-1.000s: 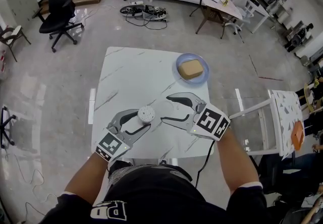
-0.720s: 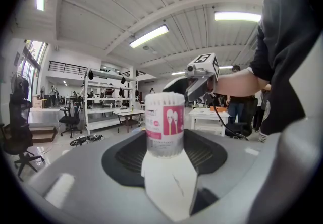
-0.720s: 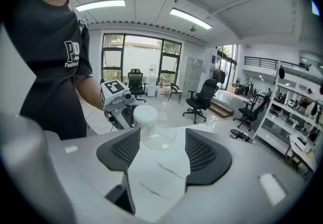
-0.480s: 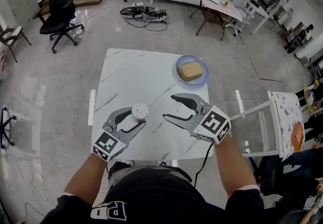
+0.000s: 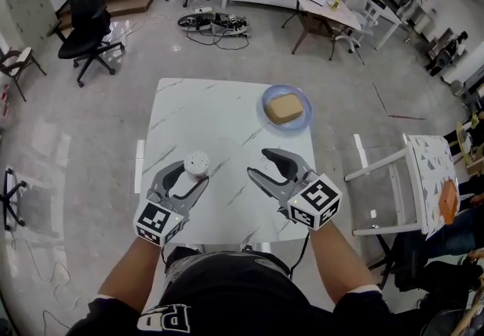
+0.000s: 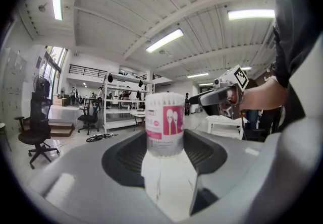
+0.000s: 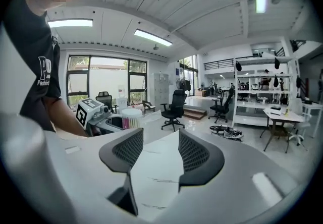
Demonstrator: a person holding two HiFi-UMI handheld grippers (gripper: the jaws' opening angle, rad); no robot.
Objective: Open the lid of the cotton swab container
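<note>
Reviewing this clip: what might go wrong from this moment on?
1. The left gripper clamps the container low, so prying at the lid may tip or twist it loose.
2. The right gripper, empty and apart from the container, is closing its jaws; it may reach the lid too narrow to take it.

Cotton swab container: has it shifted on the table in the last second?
Yes. In the head view the cotton swab container, held in the left gripper, has moved left, away from the blue plate.
</note>
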